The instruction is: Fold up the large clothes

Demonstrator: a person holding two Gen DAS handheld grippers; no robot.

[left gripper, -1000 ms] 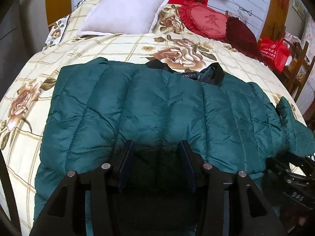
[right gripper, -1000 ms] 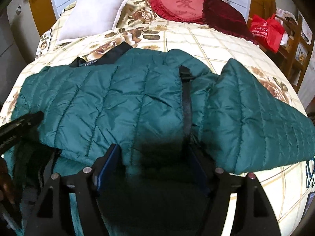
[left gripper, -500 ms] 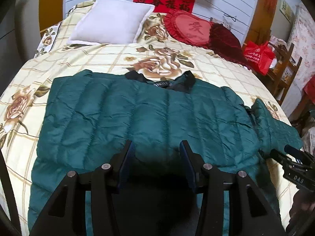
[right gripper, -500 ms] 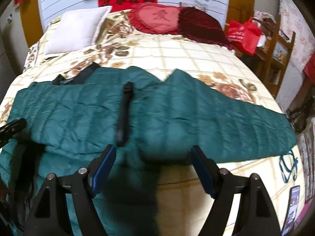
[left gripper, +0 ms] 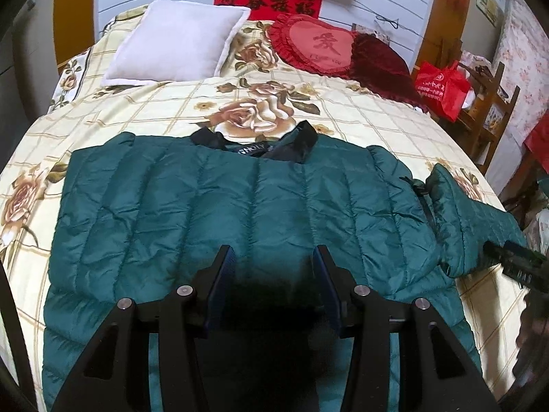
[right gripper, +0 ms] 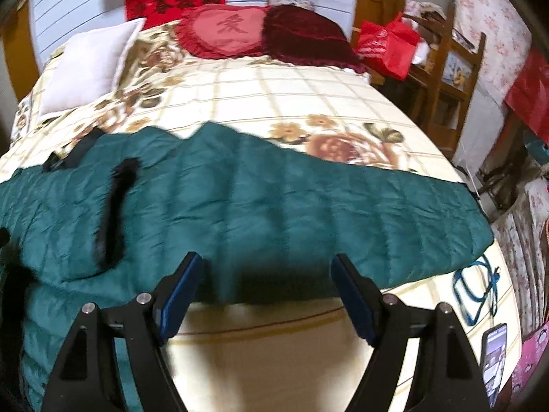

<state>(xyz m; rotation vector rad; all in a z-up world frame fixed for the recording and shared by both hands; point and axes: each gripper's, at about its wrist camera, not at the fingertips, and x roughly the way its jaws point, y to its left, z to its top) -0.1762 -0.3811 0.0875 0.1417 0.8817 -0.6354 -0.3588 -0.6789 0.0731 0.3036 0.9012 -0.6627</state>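
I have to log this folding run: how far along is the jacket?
Early. Done: the green jacket lies flat on the bed, one side already folded in. In hand: nothing; the right tool is open above the spread sleeve. Left: fold that sleeve in, then fold the body.

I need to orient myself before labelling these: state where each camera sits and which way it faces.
Left wrist: sits on the left gripper, looks down across the green jacket toward the white pillow; its jaws show, and the right gripper's tip at the right edge.
Right wrist: sits on the right gripper, faces the spread sleeve; its open jaws show.
Shared: jacket, pillow, heart cushion, bedspread.
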